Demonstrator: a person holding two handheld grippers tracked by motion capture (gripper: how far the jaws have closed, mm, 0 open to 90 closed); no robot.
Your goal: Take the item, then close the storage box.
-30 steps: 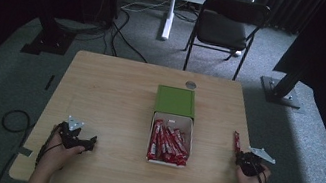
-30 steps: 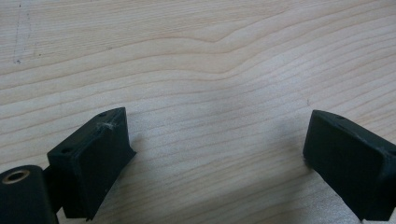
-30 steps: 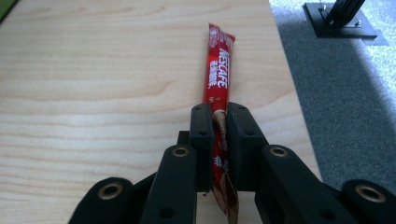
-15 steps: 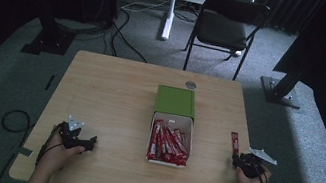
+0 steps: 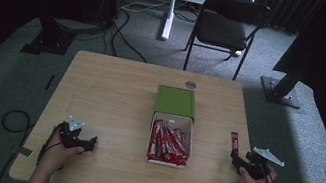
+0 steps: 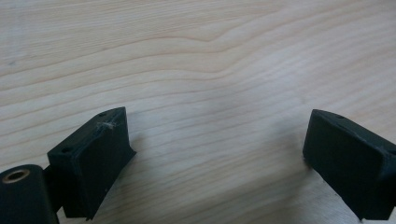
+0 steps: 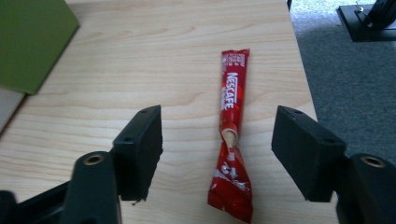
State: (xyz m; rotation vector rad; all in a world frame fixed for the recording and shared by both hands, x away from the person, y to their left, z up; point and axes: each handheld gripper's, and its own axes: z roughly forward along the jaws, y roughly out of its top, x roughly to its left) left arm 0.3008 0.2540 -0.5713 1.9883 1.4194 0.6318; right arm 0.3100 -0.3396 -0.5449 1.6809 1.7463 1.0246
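High view: we saw the table [image 5: 116, 88] w/ a white box [image 5: 170, 141] near its middle, full of red sachets [image 5: 168, 143]; its green lid [image 5: 176, 101] lay flipped back on the far side, touching the box. A small round grommet [image 5: 191, 85] sat near the far edge. The L gripper [image 5: 83, 142] rested low at the near left, well apart from the box, w/ nothing at its tips. The R gripper [image 5: 235, 157] sat at the near right, by the table's right edge. 1 loose sachet [image 5: 234, 141] lay just ahead of it, pointing away from the person. A chair [image 5: 229, 22] stood on the carpet beyond the table.

L gripper view: we saw its 2 jaws spread wide over bare wood, nothing between them, nothing held.

R gripper view: the sachet [image 7: 231, 135] lay flat on the wood between the 2 jaws, creased at about mid-length, its far end pointing away from the camera. The jaws had just been opening and stood wide, w/ clear gaps on both sides of the sachet, so no pad pressed on it. A corner of the lid [image 7: 32, 42] showed at upper left, the carpet [image 7: 345, 79] at right past the table edge.
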